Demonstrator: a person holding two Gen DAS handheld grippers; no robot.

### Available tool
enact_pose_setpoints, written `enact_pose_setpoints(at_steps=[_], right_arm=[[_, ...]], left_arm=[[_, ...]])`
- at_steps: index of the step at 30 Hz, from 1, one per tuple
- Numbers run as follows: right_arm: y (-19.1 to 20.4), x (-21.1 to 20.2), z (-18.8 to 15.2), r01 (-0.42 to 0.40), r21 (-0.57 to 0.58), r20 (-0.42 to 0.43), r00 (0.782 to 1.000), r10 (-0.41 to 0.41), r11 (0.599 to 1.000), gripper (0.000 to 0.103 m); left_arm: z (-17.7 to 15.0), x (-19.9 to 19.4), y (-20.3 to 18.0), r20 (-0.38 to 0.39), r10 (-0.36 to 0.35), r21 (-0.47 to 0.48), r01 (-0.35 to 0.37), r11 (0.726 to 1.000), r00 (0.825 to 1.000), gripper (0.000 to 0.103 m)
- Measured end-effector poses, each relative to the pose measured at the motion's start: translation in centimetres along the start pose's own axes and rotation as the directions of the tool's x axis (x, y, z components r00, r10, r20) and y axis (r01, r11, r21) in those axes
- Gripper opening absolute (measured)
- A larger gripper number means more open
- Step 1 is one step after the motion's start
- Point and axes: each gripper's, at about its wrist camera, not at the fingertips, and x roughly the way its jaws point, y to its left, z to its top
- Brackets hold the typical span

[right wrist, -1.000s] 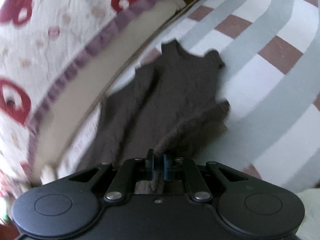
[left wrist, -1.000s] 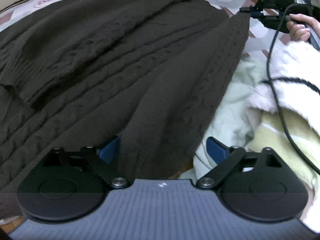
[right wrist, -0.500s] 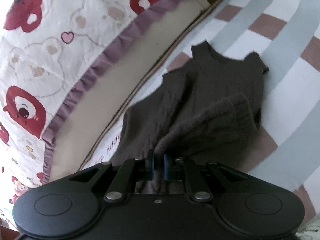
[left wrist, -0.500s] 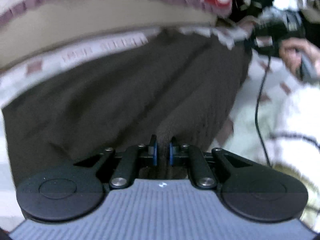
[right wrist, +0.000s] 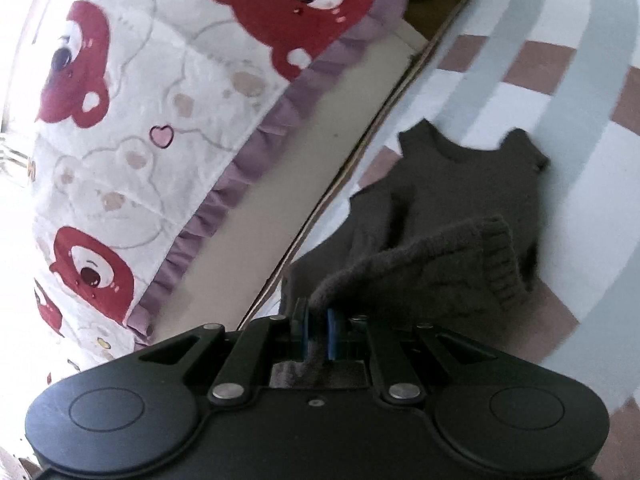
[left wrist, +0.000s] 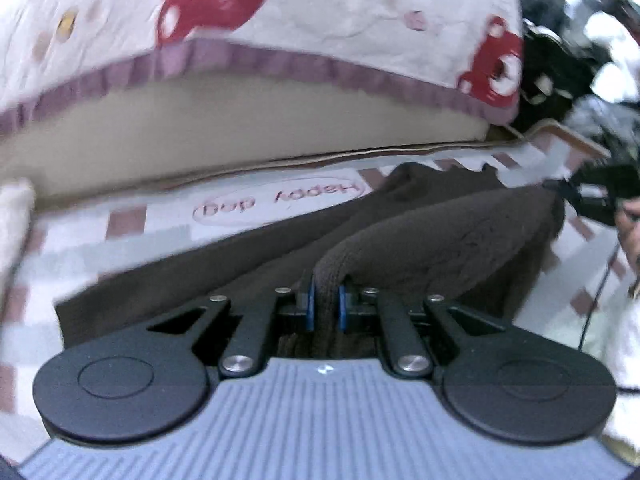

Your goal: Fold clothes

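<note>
Now both grippers have the sweater (left wrist: 460, 236). The left gripper (left wrist: 325, 306) was wide open over the knit a second ago; its jaws snapped in since and have just eased open a touch, yet the blue pads (left wrist: 310, 306) still pinch a thick roll of hem. Right gripper (right wrist: 316, 334) clamps a thinner pinch of the same edge, no change in that grip.

What that means: the near edge is held at two points and lifted off the mat (right wrist: 540, 92), so the bottom-to-top fold looks ready to start. I'd judge the task at an early stage, no fold laid yet.

Where the sweater sits, relative to the mat:
- Body lies on the striped mat, collar (right wrist: 472, 148) at the far end, close to the mat's edge by the bear quilt (right wrist: 160, 120).
- One cuffed sleeve (right wrist: 480, 252) is folded across the body, just ahead of the right gripper.
- Near edge is raised off the mat and runs between the two grippers.

Versus the earlier frames:
- Left view looked down on flat knit filling the picture; now it's tilted up, showing the quilt and the mat's printed logo (left wrist: 280, 200).
- Right view shows more of the sweater, collar further up the mat, less blur.

Risk, my guess: the left bite is bulky, could slip.
</note>
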Motion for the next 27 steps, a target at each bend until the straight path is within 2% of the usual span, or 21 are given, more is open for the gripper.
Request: enact_pose_setpoints(at_steps=[3,5,8,9,10,12,13,14,16,17,19,20,21,22,24,25,27], right_arm=[[0.7,0.9,-0.1,0.117,-0.041,0.015,0.993,-0.117,0.992,0.023],[0.6,-0.3,0.1,0.169,-0.036,0.085,0.983,-0.165,0.985,0.031],[0.3,-2.1,0.2,0.242,-0.019,0.186,0.954,-0.235,0.97,0.033],[-0.1,-2.6,0.2,0.248,0.008,0.192,0.95,-0.245,0.969,0.033],[-0.1,-3.3,0.0,0.3,0.032,0.194,0.934,-0.3,0.953,0.033],[1.4,-4.8,-1.1,0.455,0.042,0.232,0.861,-0.452,0.889,0.033],[2.5,-5.5,-1.7,0.466,0.029,0.257,0.851,-0.457,0.884,0.033],[3.1,-5.7,-1.9,0.429,0.006,0.266,0.87,-0.415,0.903,0.033],[3.8,-3.8,-2.0,0.387,-0.068,0.188,0.91,-0.369,0.92,0.034],[4.1,-2.7,-2.1,0.368,-0.104,0.145,0.925,-0.352,0.924,0.034],[4.4,0.2,-2.8,0.429,-0.196,0.037,0.902,-0.43,0.882,0.034],[4.5,1.6,-3.2,0.452,-0.242,-0.014,0.883,-0.468,0.859,0.034],[4.6,2.4,-3.5,0.453,-0.266,-0.055,0.874,-0.482,0.851,0.034],[4.8,2.7,-3.7,0.431,-0.274,-0.076,0.881,-0.467,0.859,0.034],[5.4,2.7,-4.2,0.396,-0.289,-0.103,0.892,-0.439,0.872,0.034],[5.7,2.6,-4.3,0.383,-0.297,-0.109,0.897,-0.429,0.875,0.034],[6.4,2.3,-4.9,0.395,-0.328,-0.103,0.888,-0.448,0.858,0.034]], left_arm=[[-1.6,3.1,1.7,-0.08,0.044,-0.071,-0.05,0.996,0.996,0.022],[-3.1,4.0,1.9,-0.06,0.11,-0.043,-0.113,0.993,0.992,0.025],[-4.9,3.8,2.1,-0.008,0.169,-0.051,-0.169,0.984,0.986,0.04],[-5.3,3.6,2.2,0.005,0.182,-0.058,-0.181,0.982,0.983,0.041],[-5.5,3.4,2.3,0.016,0.187,-0.054,-0.186,0.981,0.982,0.041],[-5.2,2.8,2.4,0.044,0.19,-0.034,-0.189,0.981,0.981,0.041],[-5.0,2.2,2.4,0.062,0.189,-0.028,-0.188,0.982,0.98,0.041],[-4.8,1.7,2.4,0.067,0.168,-0.021,-0.167,0.986,0.984,0.041],[-4.0,0.8,1.6,0.027,0.059,0.039,-0.06,0.997,0.998,0.041],[-3.9,0.5,0.7,-0.01,0.012,0.122,-0.011,0.992,1.0,0.041],[-4.0,0.4,-1.7,-0.034,0.021,0.293,-0.01,0.956,0.999,0.041],[-4.1,0.6,-2.5,-0.034,0.029,0.344,-0.015,0.939,0.999,0.042],[-4.3,1.1,-2.7,-0.037,0.015,0.362,0.0,0.932,0.999,0.046],[-4.5,1.6,-2.8,-0.041,-0.001,0.373,0.016,0.928,0.999,0.049],[-4.9,3.3,-2.4,-0.059,-0.009,0.35,0.03,0.936,0.998,0.052],[-5.2,4.2,-2.2,-0.077,0.007,0.349,0.02,0.937,0.997,0.052],[-6.0,5.8,-2.6,-0.122,0.08,0.371,-0.03,0.928,0.989,0.05]])
